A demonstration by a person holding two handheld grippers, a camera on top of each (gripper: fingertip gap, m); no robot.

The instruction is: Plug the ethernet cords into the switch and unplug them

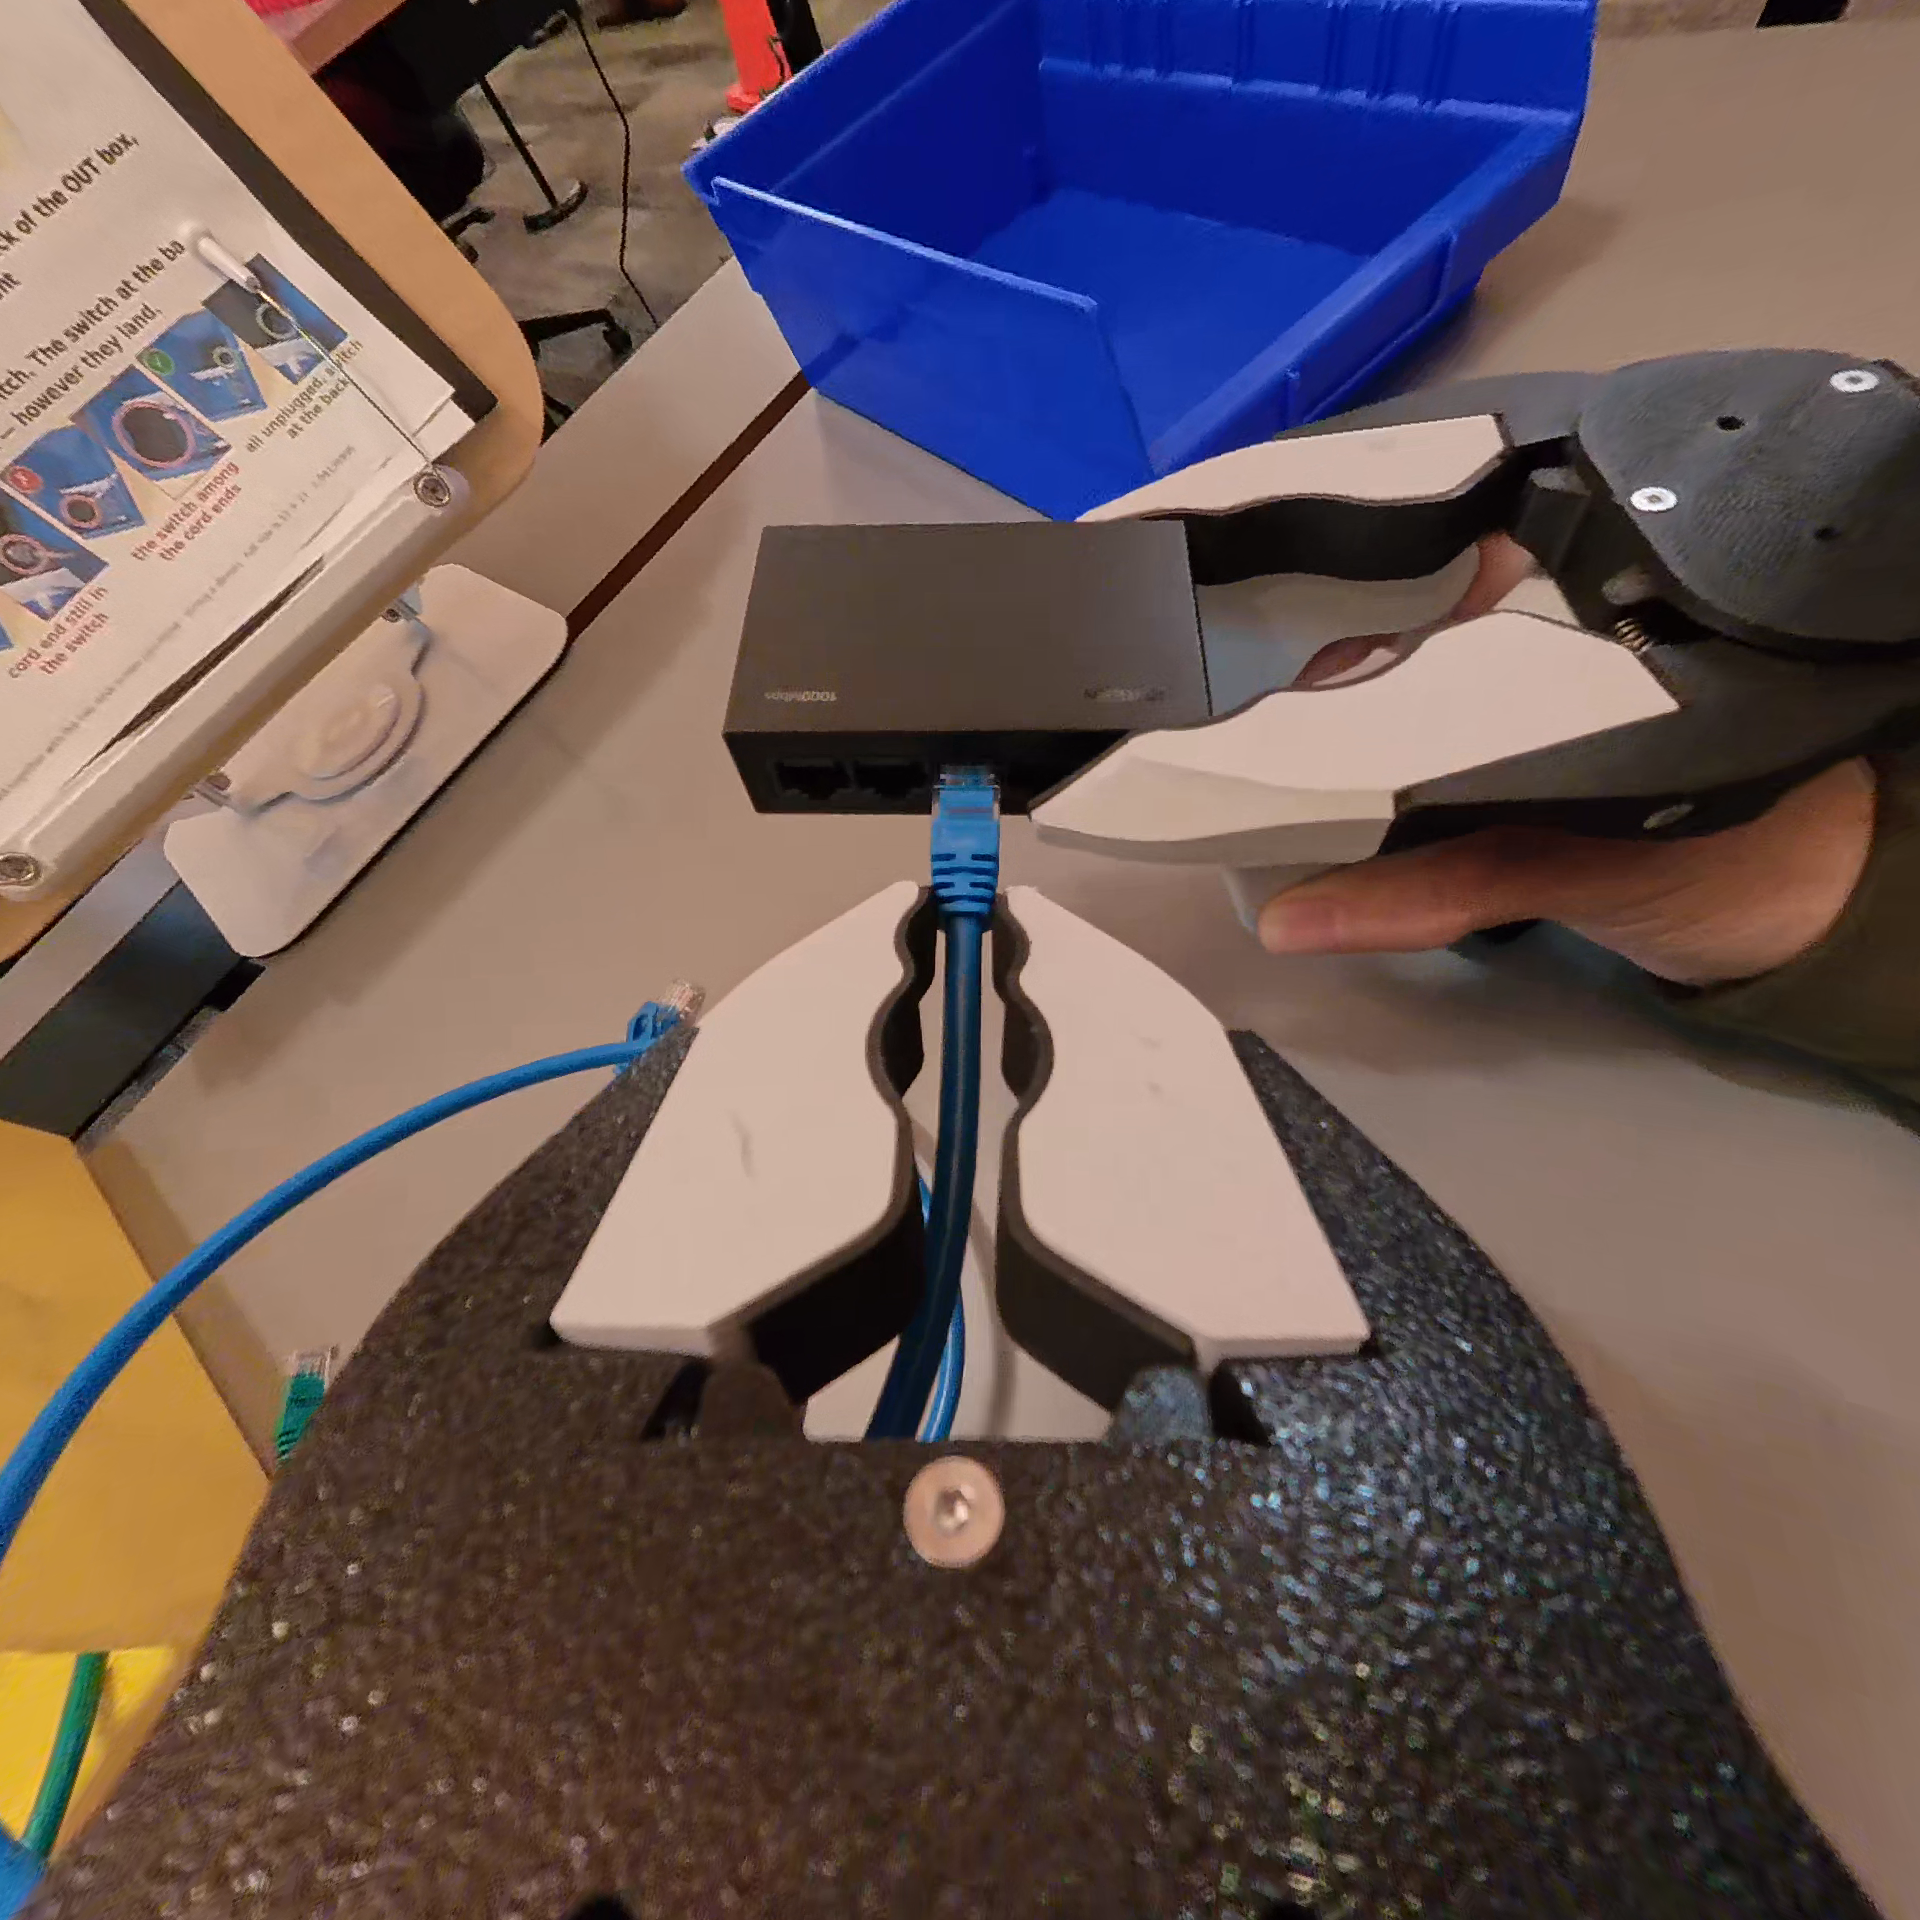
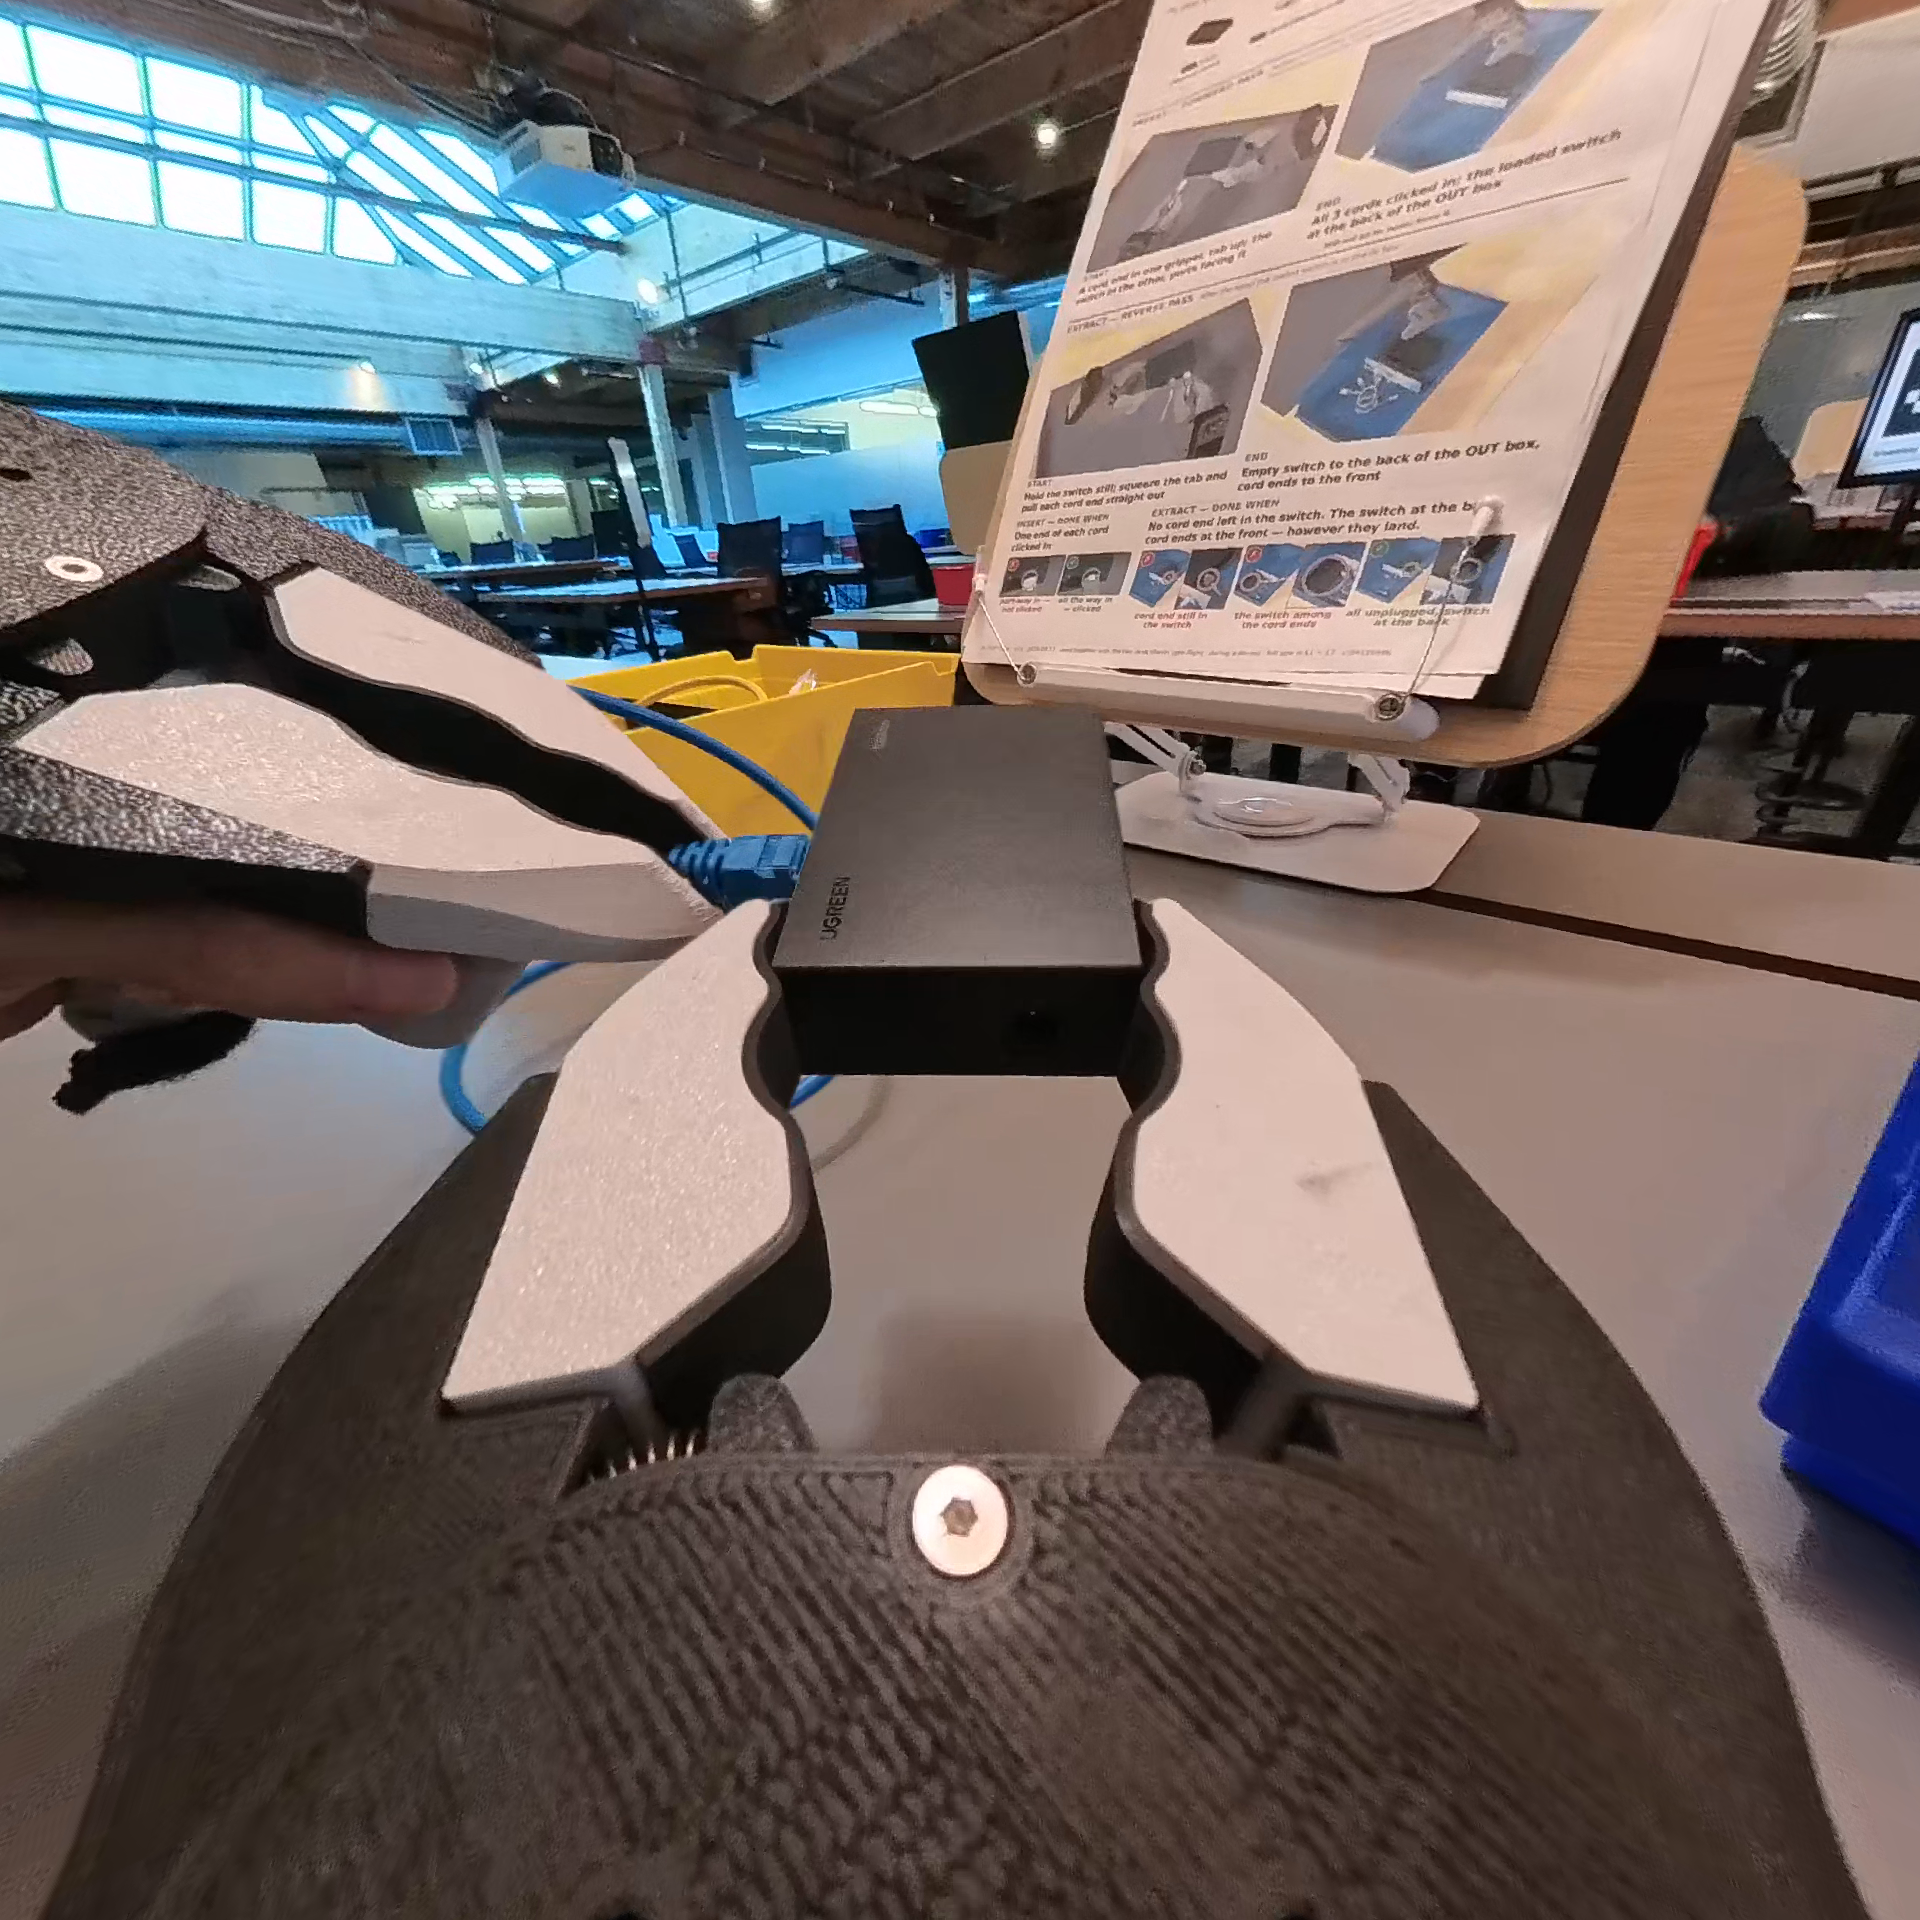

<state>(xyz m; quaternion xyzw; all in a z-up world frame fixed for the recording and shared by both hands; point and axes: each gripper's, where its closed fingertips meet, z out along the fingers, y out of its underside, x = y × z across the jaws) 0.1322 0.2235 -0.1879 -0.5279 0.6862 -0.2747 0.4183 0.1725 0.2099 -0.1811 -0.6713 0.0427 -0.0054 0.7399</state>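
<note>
The black switch (image 1: 966, 634) lies on the grey table with its ports facing my left gripper. My right gripper (image 2: 956, 914) is shut on the switch (image 2: 956, 831) across its short end; it also shows in the left wrist view (image 1: 1070, 665), coming in from the right. My left gripper (image 1: 963, 899) is shut on a blue ethernet cord (image 1: 961, 1091) just behind its plug (image 1: 966, 805). The plug's tip sits in the third port from the left; I cannot tell how deep. The right wrist view shows the left gripper (image 2: 707, 873) and the plug (image 2: 753, 862) against the switch's side.
An empty blue bin (image 1: 1143, 260) stands behind the switch. An instruction sheet on a wooden stand (image 1: 208, 416) is at the left. A second blue cord's plug (image 1: 665, 1013) and a green plug (image 1: 301, 1403) lie loose beside a yellow bin (image 2: 790, 717).
</note>
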